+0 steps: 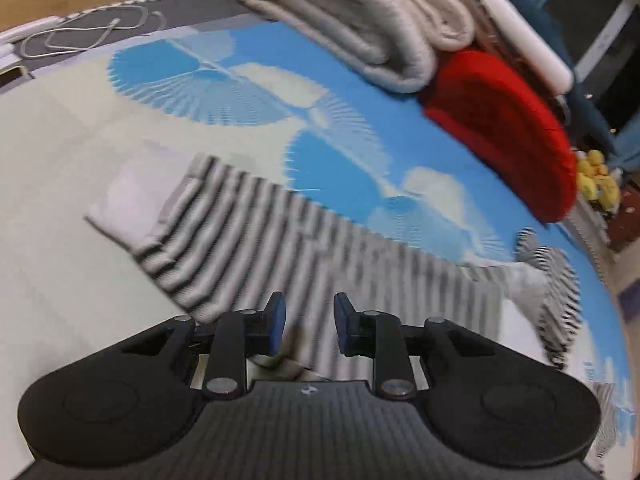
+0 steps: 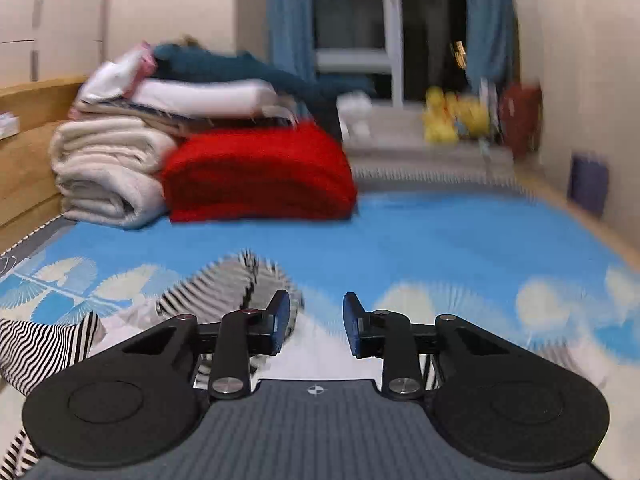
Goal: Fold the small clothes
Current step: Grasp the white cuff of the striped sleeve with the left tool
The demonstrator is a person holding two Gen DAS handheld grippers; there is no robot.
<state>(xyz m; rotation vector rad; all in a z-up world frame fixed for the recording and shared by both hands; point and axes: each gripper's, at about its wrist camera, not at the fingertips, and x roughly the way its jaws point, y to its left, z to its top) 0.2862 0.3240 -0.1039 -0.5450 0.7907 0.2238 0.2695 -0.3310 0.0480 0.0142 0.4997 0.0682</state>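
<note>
A black-and-white striped garment (image 1: 280,248) lies spread across the blue and cream patterned bed cover (image 1: 240,92), with a plain white cuff at its left end and a rumpled sleeve at the right. My left gripper (image 1: 309,320) is open and empty, low over the garment's near edge. In the right wrist view the same striped garment (image 2: 224,284) lies bunched to the left. My right gripper (image 2: 316,320) is open and empty above the cover (image 2: 440,240), just right of the striped folds.
A folded red blanket (image 2: 256,176) and rolled cream blankets (image 2: 104,168) under a pile of folded linen stand at the back of the bed. A white cable (image 1: 80,36) lies at the far left. Yellow soft toys (image 2: 452,116) sit by the window.
</note>
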